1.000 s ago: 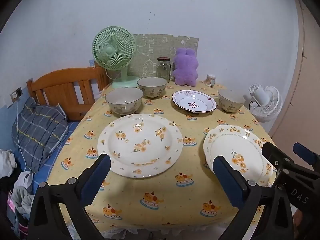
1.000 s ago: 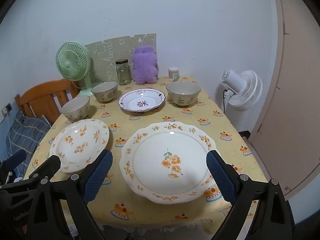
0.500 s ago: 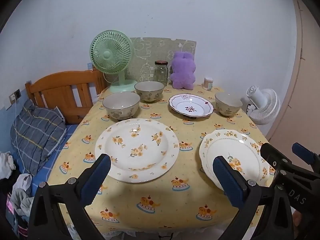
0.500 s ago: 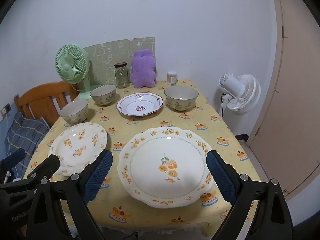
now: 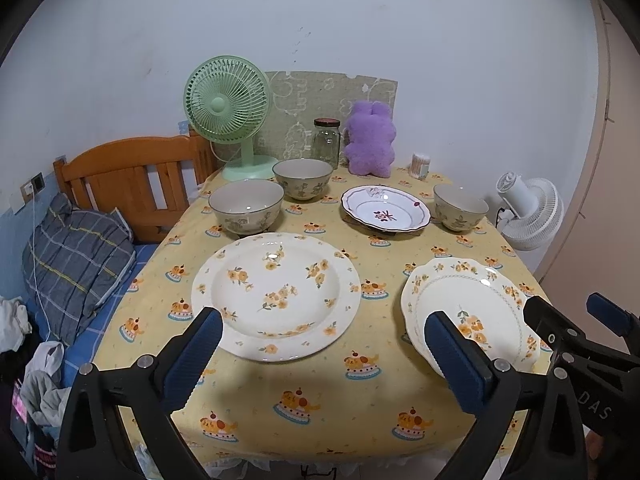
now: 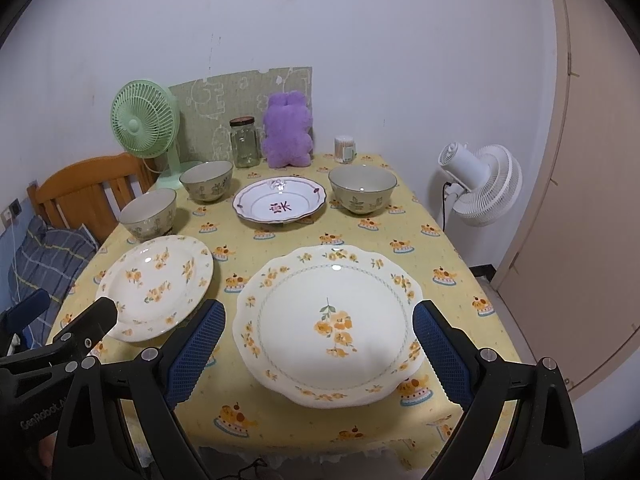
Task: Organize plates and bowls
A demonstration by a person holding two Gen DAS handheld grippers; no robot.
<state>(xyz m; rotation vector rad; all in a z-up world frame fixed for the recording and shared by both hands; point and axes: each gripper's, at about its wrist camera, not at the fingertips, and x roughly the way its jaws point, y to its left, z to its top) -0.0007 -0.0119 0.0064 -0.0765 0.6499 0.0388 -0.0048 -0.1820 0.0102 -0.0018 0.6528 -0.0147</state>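
Where legible: "GenRobot" on left gripper (image 6: 52, 344), "DAS" on right gripper (image 5: 580, 334).

You have three plates on the table: a round cream plate with orange flowers (image 5: 276, 294), a scalloped cream plate with an orange bouquet (image 6: 330, 324) and a white scalloped plate with a purple rim (image 6: 280, 204). You have three beige ceramic bowls (image 5: 246, 210) (image 5: 303, 178) (image 6: 362, 188), two fans, one green (image 5: 226, 100), one white (image 6: 486, 184), one glass jar (image 6: 244, 142), one purple plush toy (image 6: 287, 134).
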